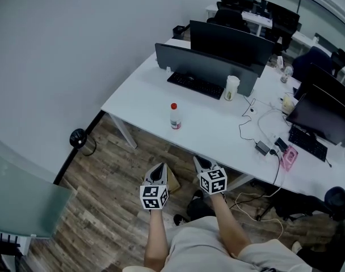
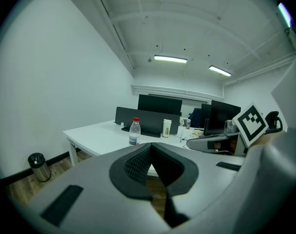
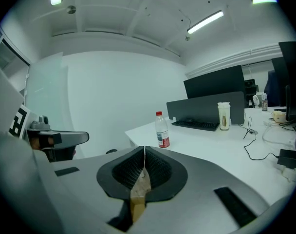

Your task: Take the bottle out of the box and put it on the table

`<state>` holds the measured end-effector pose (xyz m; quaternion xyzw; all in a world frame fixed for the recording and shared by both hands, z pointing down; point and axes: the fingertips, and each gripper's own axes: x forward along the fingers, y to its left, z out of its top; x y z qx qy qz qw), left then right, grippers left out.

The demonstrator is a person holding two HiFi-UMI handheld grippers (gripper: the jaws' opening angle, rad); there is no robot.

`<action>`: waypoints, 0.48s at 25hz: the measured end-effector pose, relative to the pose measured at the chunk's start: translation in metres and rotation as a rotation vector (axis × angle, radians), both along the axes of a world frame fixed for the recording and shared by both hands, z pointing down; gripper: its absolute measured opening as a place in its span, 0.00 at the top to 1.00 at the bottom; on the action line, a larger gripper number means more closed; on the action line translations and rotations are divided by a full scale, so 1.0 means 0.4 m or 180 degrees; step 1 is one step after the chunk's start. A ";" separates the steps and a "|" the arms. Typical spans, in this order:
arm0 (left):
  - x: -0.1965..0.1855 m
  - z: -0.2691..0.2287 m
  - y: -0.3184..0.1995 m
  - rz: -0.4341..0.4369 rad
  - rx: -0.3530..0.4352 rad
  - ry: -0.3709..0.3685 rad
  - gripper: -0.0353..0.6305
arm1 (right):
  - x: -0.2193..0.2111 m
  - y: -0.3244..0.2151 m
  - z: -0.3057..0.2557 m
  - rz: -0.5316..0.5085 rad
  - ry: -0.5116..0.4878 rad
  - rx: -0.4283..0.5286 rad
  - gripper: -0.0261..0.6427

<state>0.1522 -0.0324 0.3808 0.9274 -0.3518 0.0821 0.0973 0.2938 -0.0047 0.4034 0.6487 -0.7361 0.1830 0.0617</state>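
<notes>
A clear bottle [image 1: 174, 117] with a red cap and red label stands upright on the white table [image 1: 139, 98], near its front edge; it also shows as the bottle [image 2: 134, 132] and the bottle [image 3: 162, 130] in the two gripper views. Both grippers hang side by side in front of the table, above the wooden floor and apart from the bottle. My left gripper [image 1: 159, 166] [image 2: 150, 145] has its tips together and holds nothing. My right gripper [image 1: 199, 161] [image 3: 144, 149] is shut too, pads touching. A brown cardboard box [image 1: 173, 181] shows partly between and below them.
On the table stand dark monitors [image 1: 209, 67], a keyboard [image 1: 195, 85], a pale cup [image 1: 232, 88] and loose cables with a power strip [image 1: 264, 148]. A small black bin [image 1: 78, 137] sits on the floor by the left wall. A chair base [image 1: 198, 207] lies under my arms.
</notes>
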 end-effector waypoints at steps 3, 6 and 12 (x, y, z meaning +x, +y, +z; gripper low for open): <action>-0.003 -0.007 -0.001 -0.0003 0.0014 0.0007 0.92 | -0.006 -0.002 -0.002 0.0000 -0.0029 0.0029 0.90; -0.005 -0.007 -0.001 -0.0009 0.0016 0.0011 0.93 | -0.009 -0.005 0.002 -0.0008 -0.0031 0.0026 0.90; -0.007 0.004 -0.002 -0.0014 -0.0006 -0.0016 0.93 | -0.014 -0.009 0.005 -0.0023 -0.0032 0.0015 0.90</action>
